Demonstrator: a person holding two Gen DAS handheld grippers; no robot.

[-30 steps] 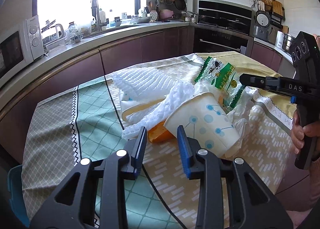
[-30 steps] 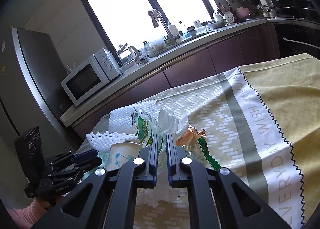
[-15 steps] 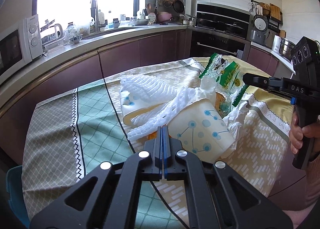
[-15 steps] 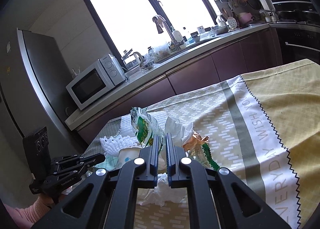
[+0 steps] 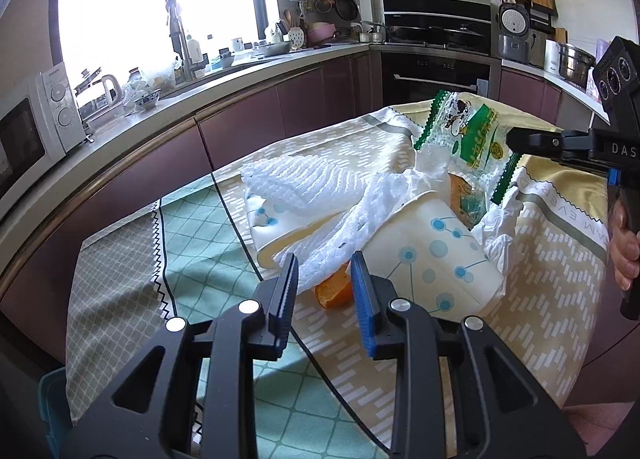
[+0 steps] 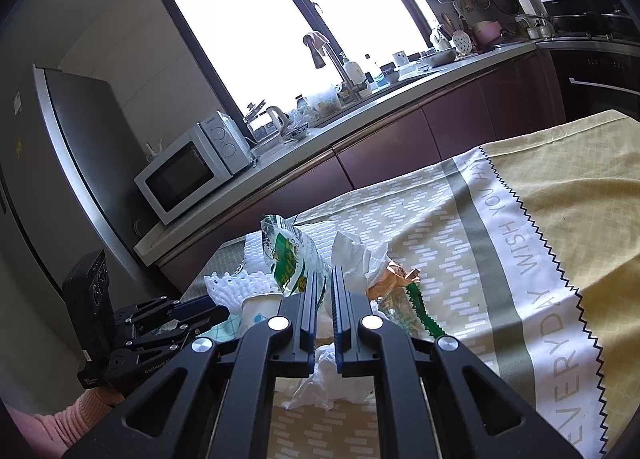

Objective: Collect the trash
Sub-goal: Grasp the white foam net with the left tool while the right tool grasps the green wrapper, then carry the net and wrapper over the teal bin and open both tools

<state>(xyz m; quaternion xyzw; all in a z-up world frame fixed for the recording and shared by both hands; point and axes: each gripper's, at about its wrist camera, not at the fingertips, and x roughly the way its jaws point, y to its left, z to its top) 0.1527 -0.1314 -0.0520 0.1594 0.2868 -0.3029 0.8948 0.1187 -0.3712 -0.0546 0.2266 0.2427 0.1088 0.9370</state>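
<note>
Harsh daylight from the blown-out window (image 6: 296, 43), soft shadows on the tablecloth (image 5: 552, 283), strong fisheye bending, dark corners.

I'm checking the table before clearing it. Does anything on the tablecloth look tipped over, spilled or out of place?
Yes. A paper cup lies on its side in a heap of litter: white foam netting, a green snack wrapper, crumpled tissue and an orange scrap. No spilled liquid shows on the tablecloth.

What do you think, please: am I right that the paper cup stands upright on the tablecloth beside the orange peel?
Not quite: the paper cup lies on its side, not upright, on the tablecloth beside the orange peel. The left wrist view shows it.
</note>
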